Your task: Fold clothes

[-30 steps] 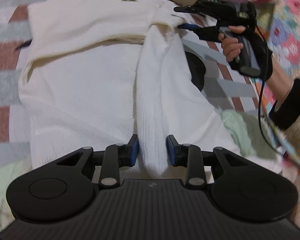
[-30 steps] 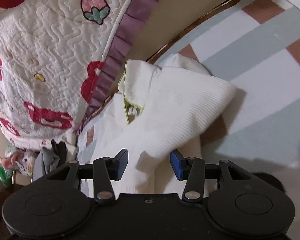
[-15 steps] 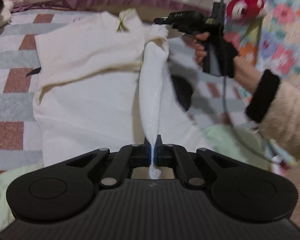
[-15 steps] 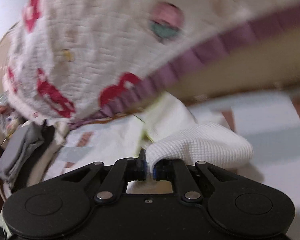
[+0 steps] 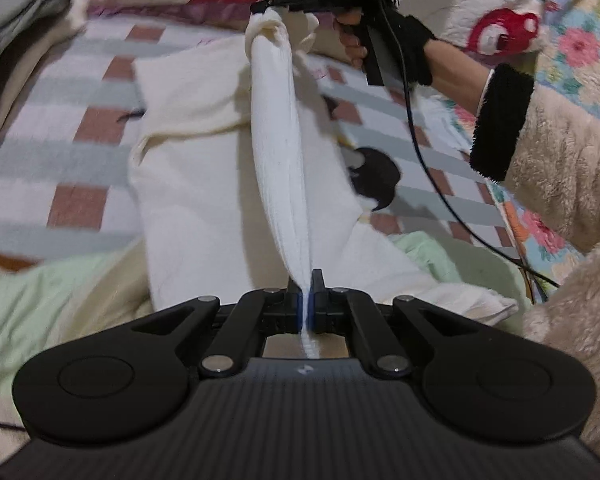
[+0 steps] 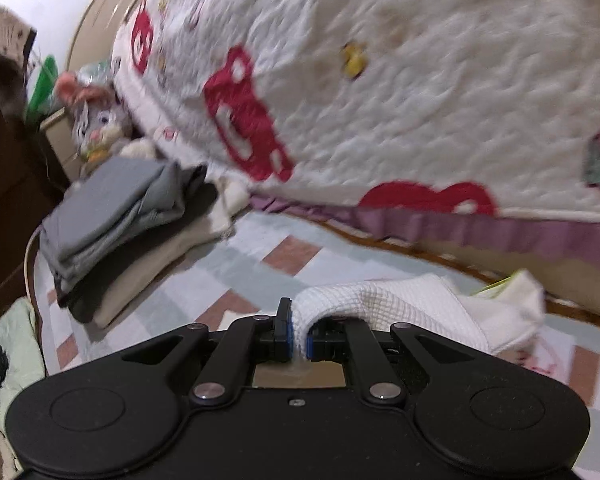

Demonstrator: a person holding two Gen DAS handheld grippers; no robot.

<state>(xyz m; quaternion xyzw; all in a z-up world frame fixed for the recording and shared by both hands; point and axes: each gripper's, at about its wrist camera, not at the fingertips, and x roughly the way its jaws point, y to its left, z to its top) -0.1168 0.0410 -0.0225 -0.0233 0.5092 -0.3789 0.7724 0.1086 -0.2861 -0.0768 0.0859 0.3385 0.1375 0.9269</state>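
Both claws, open a second ago, now pinch the white sleeve point(image 5: 278, 148): the left claw point(image 5: 307, 312) at its cuff, the right claw point(image 6: 299, 340) at the shoulder; the sleeve hangs stretched, lifted off the bed.

From the left gripper point(image 5: 307, 312), the taut sleeve point(image 5: 278, 148) runs toward twelve o'clock and splits the way ahead. At ten o'clock the checked sheet point(image 5: 52, 148) lies bare, open to passage. At two o'clock the person's arm point(image 5: 500, 120) and a black cable point(image 5: 424, 160) block the way. From the right gripper point(image 6: 299, 338), a clothes stack point(image 6: 116, 224) stands at ten o'clock; the quilt point(image 6: 380, 100) walls off twelve.
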